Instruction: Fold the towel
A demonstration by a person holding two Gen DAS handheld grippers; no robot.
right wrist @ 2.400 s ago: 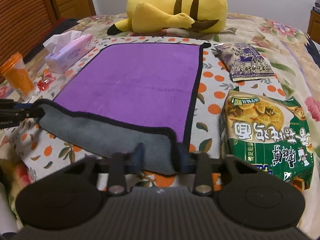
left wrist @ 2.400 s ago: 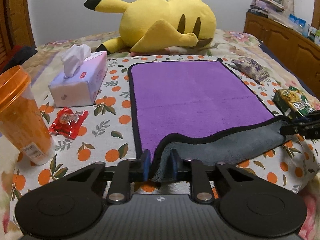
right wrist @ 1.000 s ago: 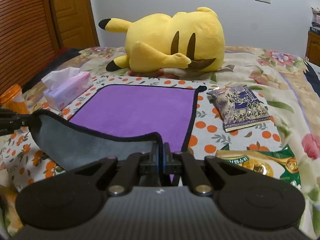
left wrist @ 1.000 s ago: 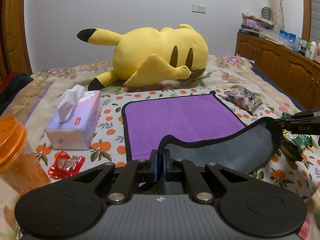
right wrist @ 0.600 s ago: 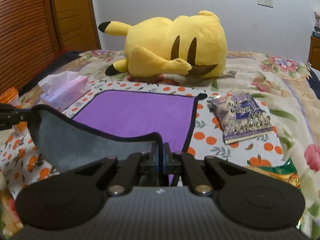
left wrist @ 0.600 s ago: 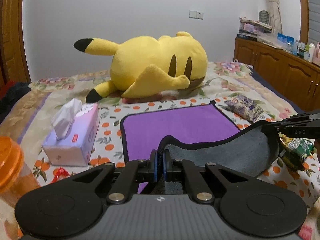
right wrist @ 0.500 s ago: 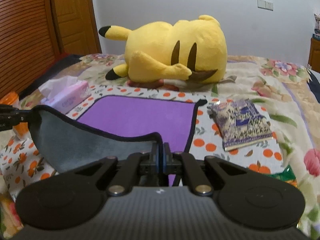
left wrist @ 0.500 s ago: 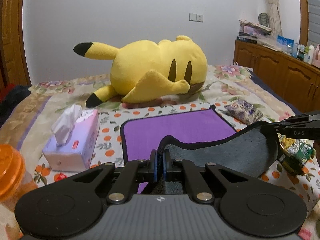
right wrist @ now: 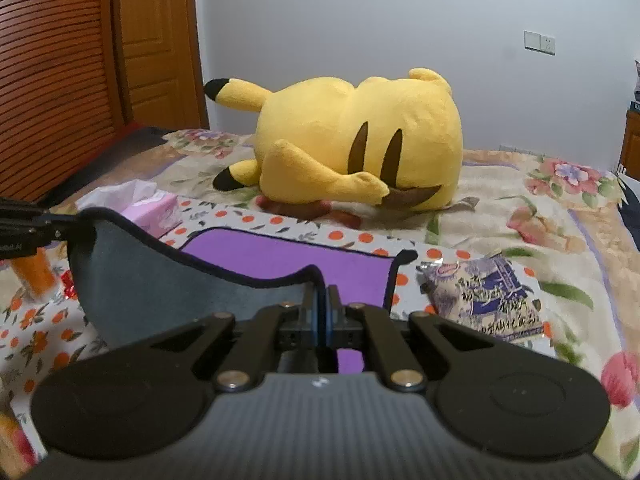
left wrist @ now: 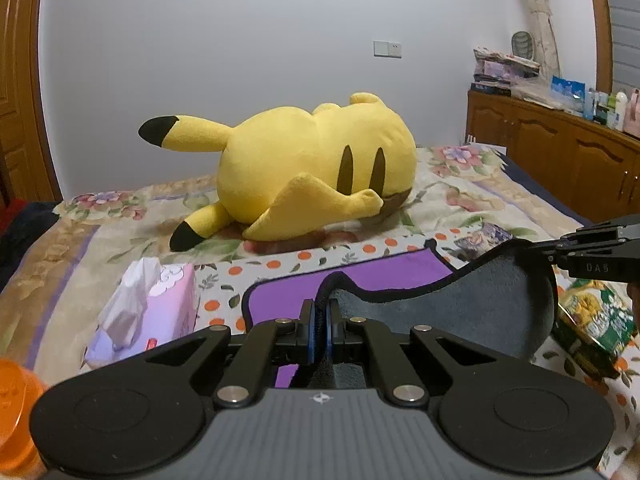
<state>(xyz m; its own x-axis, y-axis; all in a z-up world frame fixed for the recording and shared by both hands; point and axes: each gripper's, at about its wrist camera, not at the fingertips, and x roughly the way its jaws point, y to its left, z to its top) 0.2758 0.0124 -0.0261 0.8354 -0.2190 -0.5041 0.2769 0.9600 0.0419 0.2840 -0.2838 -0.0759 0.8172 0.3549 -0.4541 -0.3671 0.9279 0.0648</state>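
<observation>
- A bed (left wrist: 460, 184) with a floral cover fills a white-walled room; an orange-print cloth (right wrist: 256, 216) is spread over its near part, and a wooden cabinet (left wrist: 560, 152) runs along the right wall.
- The towel (left wrist: 452, 312) (purple on top, grey underneath, black-edged) lies on that cloth with its far part flat and its near edge lifted, the grey underside facing the cameras.
- The left gripper (left wrist: 319, 316) is clenched on the towel's near left corner, fabric pinched between its blue pads.
- The right gripper (right wrist: 321, 304) is likewise clamped on the near right corner; the raised edge sags in a curve between the two.
- A yellow plush (right wrist: 356, 144) lies on its side beyond the towel's far edge.
- A tissue box (left wrist: 148, 312) sits left of the towel, with an orange cup (right wrist: 34, 272) nearer the camera.
- A purple snack packet (right wrist: 488, 296) lies right of the towel, and a green packet (left wrist: 592, 320) nearer still.
</observation>
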